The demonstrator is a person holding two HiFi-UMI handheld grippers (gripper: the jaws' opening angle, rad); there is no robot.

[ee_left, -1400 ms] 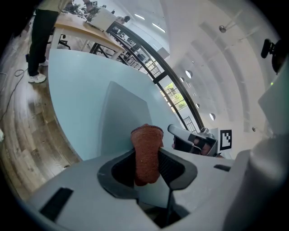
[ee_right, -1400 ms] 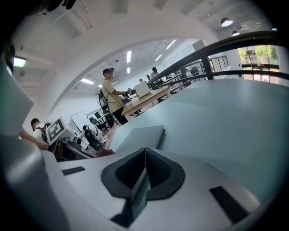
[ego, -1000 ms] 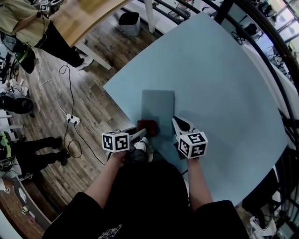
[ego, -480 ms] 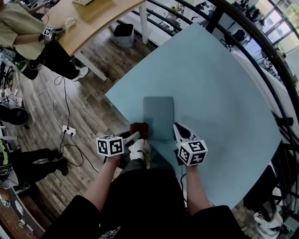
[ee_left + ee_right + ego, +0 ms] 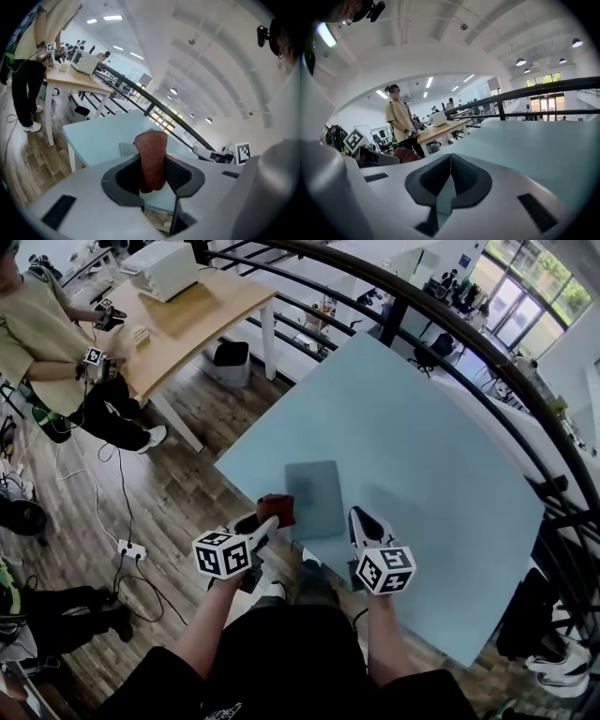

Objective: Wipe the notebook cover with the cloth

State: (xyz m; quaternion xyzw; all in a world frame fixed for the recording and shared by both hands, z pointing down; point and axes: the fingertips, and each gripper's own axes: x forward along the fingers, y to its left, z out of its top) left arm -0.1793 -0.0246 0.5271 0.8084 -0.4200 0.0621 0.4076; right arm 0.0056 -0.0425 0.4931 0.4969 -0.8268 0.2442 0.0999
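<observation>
We see bright, even indoor light throughout: ceiling lamps (image 5: pixel 112 18) and tall windows (image 5: pixel 525 292) at the far end wash the pale blue worktop (image 5: pixel 422 427), leaving hardly a shadow and no harsh glare. All three views bend strongly toward their edges, so the railing (image 5: pixel 469 338) curves, and both gripper views fade to black corners. In the left gripper view the cloth (image 5: pixel 151 159) is sharp, while the floor (image 5: pixel 28 145) at the left edge smears with blur.
</observation>
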